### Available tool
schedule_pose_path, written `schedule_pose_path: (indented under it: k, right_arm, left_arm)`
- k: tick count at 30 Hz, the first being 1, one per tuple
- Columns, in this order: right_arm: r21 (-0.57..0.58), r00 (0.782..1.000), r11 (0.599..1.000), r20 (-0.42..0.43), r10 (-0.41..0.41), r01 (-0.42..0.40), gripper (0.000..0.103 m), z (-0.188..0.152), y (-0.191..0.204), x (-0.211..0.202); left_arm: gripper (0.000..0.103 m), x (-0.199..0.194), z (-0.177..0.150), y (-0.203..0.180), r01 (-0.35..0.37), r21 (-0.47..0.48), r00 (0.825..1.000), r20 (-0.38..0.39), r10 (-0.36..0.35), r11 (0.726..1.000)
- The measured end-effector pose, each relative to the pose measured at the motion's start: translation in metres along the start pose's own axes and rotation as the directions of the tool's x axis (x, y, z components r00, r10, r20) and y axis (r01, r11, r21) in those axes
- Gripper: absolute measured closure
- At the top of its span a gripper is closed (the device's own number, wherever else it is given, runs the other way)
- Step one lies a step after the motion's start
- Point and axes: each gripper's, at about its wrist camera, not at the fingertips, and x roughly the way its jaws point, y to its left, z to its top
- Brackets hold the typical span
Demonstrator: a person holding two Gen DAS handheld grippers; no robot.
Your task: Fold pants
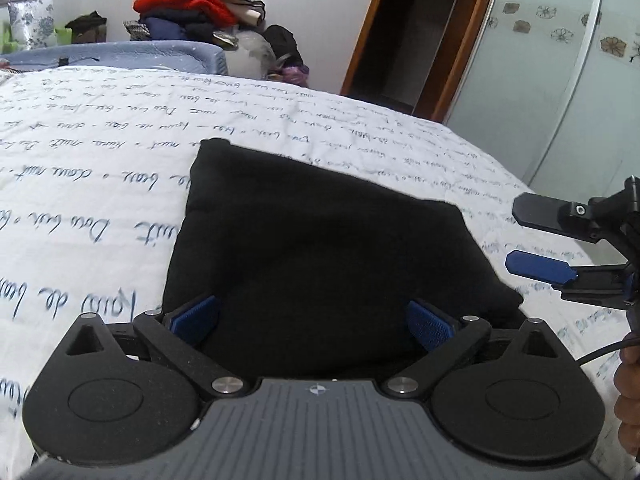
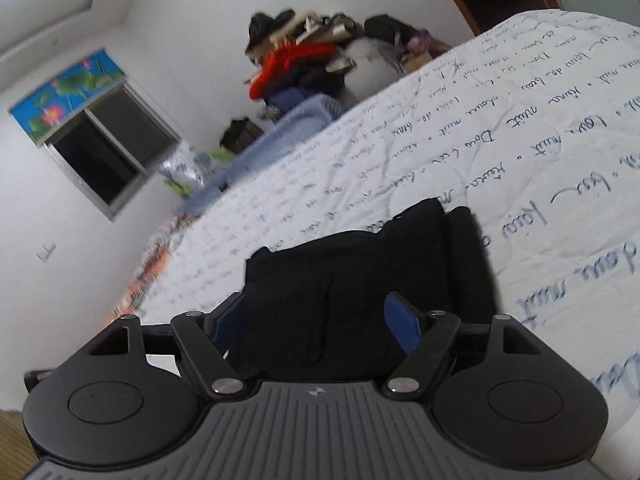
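We hold the left gripper (image 1: 314, 320) low over the near edge of the black pants (image 1: 320, 256), its blue pads (image 1: 196, 318) spread wide apart with nothing pressed between them: released. The right gripper (image 2: 318, 326) likewise stands with its jaws parted and grasps nothing; the dark cloth shows beyond and between its fingers, but the pads do not press on it. In the left wrist view, the right gripper (image 1: 532, 240) appears at the right edge, just beside the right side of the garment, with a hand (image 1: 628, 392) below it.

The pants lie folded into a compact, roughly square bundle on the white quilt (image 1: 100, 184), which bears blue handwritten script. From the right wrist view, stacked folded layers (image 2: 424, 240) are visible along one side of the bundle.

Farther back, beyond the bed, a pile of clothes (image 1: 192, 8) with a red item on top stands against the wall. A dark doorway (image 1: 400, 32) lies to its right, a window (image 2: 108, 156) to its left.
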Motion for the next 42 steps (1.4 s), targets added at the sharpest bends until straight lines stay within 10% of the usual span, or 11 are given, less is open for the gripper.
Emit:
schedule_pose_path:
  k: [14,19,31,35,42]
  right_arm:
    - [0.1,0.999,0.994,0.026,0.045,-0.048,0.025,0.004,-0.012,-0.024]
    - [0.126,0.994,0.992,-0.105,0.016,-0.003,0.026,-0.009,-0.026,0.019]
    - [0.157,0.999,0.987,-0.011,0.041,-0.039,0.024,-0.017,-0.029,-0.015]
    - [0.27,0.999,0.962,-0.011,0.032,-0.028,0.024,-0.02,-0.061,-0.04]
    - [0.593,0.971,0.777,0.032,0.238,-0.21,0.024,-0.025,-0.107,-0.034]
  left_arm:
    - [0.0,0.002,-0.021,-0.008,-0.06,0.071,0.996,0.065,0.055,0.996]
    - [0.0,0.003,-0.021,-0.005,-0.052,0.068,0.997,0.068,0.048,0.996]
    - [0.001,-0.028,-0.026,0.013,-0.003,-0.046,0.991,0.137,0.009,0.999]
    - [0.001,-0.059,-0.028,0.055,0.137,-0.321,0.984,0.15,-0.092,0.937]
    - [0.002,-0.048,-0.023,0.091,0.214,-0.596,0.972,0.053,-0.228,0.774]
